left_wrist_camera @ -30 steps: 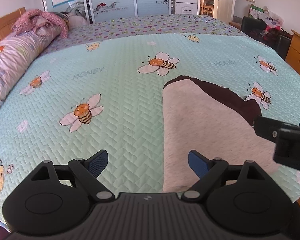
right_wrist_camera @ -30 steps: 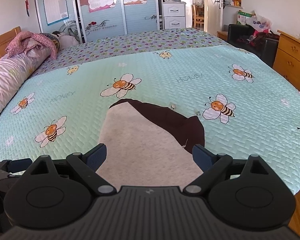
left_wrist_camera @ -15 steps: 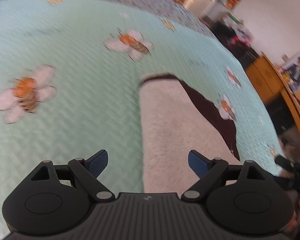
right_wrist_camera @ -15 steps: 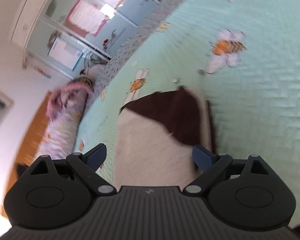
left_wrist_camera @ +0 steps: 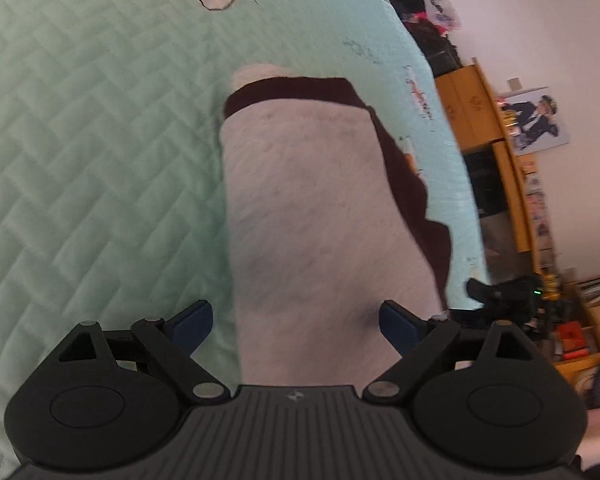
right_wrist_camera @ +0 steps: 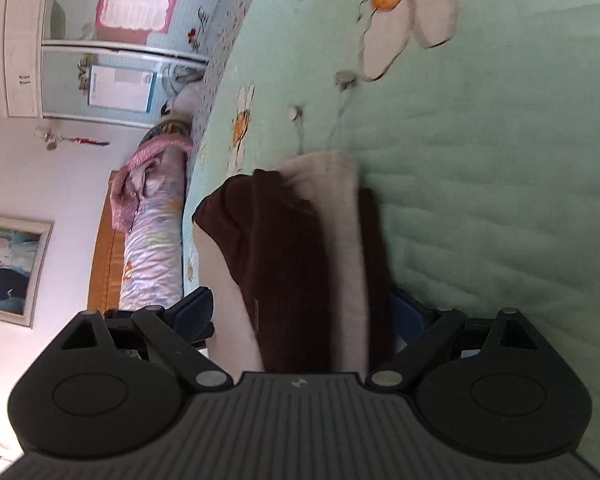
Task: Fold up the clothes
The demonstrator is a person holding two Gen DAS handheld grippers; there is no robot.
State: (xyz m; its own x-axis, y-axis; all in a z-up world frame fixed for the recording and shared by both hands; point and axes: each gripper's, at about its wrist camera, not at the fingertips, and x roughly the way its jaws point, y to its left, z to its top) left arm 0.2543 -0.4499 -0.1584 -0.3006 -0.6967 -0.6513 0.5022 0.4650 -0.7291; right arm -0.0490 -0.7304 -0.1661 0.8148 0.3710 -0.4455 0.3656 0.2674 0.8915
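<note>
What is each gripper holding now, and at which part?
Nothing is held. The left gripper and right gripper both have their jaws wide open, over the near end of the fuzzy beige and dark brown garment on the bed.

The left tool (left_wrist_camera: 296, 322) is matte black plastic. Its ribbed, dark grey central housing carries a small pale logo near the top edge. On each side sits a rounded black lobe with a raised oval disc. Two angled black link arms, each with silver round pivot pins at both ends, lead to short fingers (left_wrist_camera: 192, 322) faced with dark blue textured pads. The right tool (right_wrist_camera: 300, 316) has the same build: ribbed housing, twin lobes, silver pins and blue-padded fingers (right_wrist_camera: 194, 314).
</note>
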